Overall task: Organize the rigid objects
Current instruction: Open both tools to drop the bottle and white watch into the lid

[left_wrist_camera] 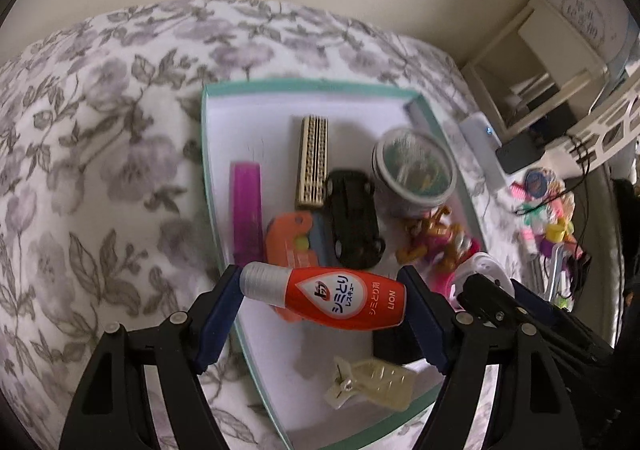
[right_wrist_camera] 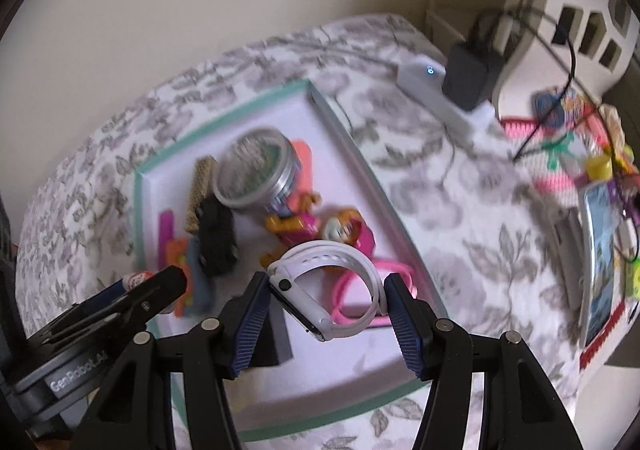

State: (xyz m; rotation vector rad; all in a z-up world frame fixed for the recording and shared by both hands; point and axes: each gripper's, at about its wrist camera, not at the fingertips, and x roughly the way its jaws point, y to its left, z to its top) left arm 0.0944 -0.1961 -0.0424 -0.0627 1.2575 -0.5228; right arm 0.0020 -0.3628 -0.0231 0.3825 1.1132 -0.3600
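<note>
Both grippers hover over the tray [left_wrist_camera: 208,122] to unload: left gripper [left_wrist_camera: 322,298] pinches the bottle [left_wrist_camera: 332,298] (endwise), right gripper [right_wrist_camera: 326,290] clamps the watch [right_wrist_camera: 320,286]

bottle [left_wrist_camera: 340,296]: glossy orange plastic with a smooth printed label; its cap is matt silver-grey.
watch [right_wrist_camera: 332,286]: smooth white plastic or rubber strap, slightly shiny, with a dark glossy face.
left tongs [left_wrist_camera: 322,314]: matt black plastic arms, blue pads with fine ribbing.
right tongs [right_wrist_camera: 326,316]: the same matt black plastic and ribbed blue pads.
tray [left_wrist_camera: 224,178]: smooth white card-like floor, matt teal rim.
tin [right_wrist_camera: 256,174]: brushed metal wall, clear glossy lid.
toy car [left_wrist_camera: 352,218]: glossy black finish.
clip [left_wrist_camera: 368,382]: cream translucent plastic.
bed cover [left_wrist_camera: 100,150]: soft matt cloth printed with grey flowers.
bracelet [right_wrist_camera: 356,290]: smooth pink plastic or rubber.
</note>
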